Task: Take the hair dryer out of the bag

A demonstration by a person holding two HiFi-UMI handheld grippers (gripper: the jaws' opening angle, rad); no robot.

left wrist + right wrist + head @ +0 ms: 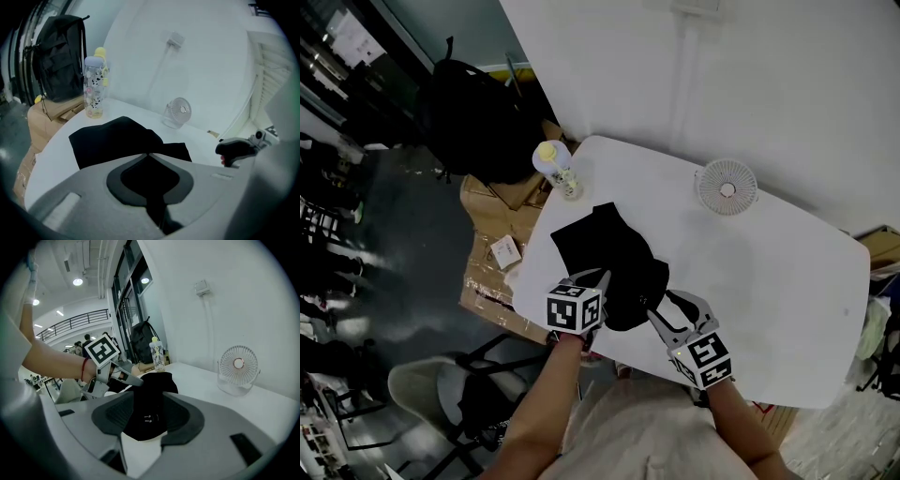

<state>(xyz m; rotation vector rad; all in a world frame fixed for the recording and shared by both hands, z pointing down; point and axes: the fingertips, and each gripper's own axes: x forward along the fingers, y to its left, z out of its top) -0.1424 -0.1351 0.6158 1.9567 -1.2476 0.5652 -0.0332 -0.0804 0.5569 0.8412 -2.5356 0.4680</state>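
Note:
A black bag point(609, 253) lies slumped on the white table point(769, 281), near its front edge. My left gripper point(600, 278) is at the bag's near left edge, jaws closed tip to tip with black fabric pinched between them. In the left gripper view the bag point(112, 138) spreads out beyond the closed tips point(147, 153). My right gripper point(666, 305) stands open at the bag's near right side. Its view shows the bag point(154, 390) just ahead, between the spread jaws point(147, 397), pads clear of it. Two small metal pins point(147, 417) show on the dark mass. The hair dryer itself is hidden.
A small white desk fan point(727, 186) stands at the table's far side. A clear bottle with a yellow cap point(555, 167) is at the far left corner. Beyond the table's left edge are cardboard boxes point(492, 253), a black backpack point(478, 117) and a chair point(441, 394).

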